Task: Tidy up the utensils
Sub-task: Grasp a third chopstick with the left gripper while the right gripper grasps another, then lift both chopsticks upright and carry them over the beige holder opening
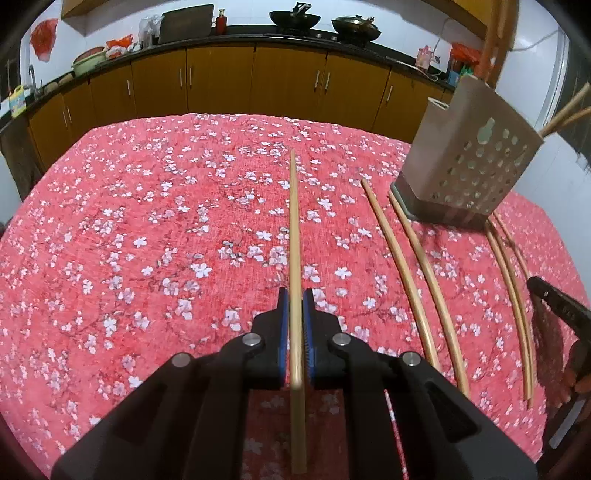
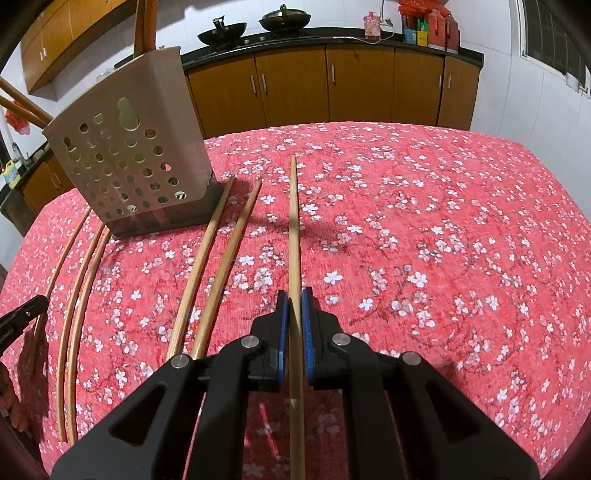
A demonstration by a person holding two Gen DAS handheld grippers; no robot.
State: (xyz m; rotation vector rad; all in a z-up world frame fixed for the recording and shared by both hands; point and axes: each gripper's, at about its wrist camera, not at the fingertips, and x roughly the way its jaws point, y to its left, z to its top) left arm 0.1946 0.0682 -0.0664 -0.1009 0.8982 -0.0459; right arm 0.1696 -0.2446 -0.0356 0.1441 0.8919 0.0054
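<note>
My left gripper point(image 1: 294, 295) is shut on a bamboo chopstick point(image 1: 294, 229) that points forward over the red floral tablecloth point(image 1: 147, 221). My right gripper point(image 2: 294, 297) is shut on another bamboo chopstick point(image 2: 294, 221), also pointing forward. A beige perforated utensil holder point(image 1: 469, 158) stands at the right in the left wrist view and at the left in the right wrist view point(image 2: 129, 162); chopsticks stick out of its top. Several loose chopsticks point(image 1: 417, 273) lie on the cloth beside the holder, also seen in the right wrist view point(image 2: 218, 266).
More loose chopsticks point(image 2: 79, 317) lie left of the holder near the table edge. The other gripper's black tip point(image 1: 561, 306) shows at the right edge. Brown kitchen cabinets point(image 1: 221, 81) with woks point(image 1: 293, 20) on the counter run behind the table.
</note>
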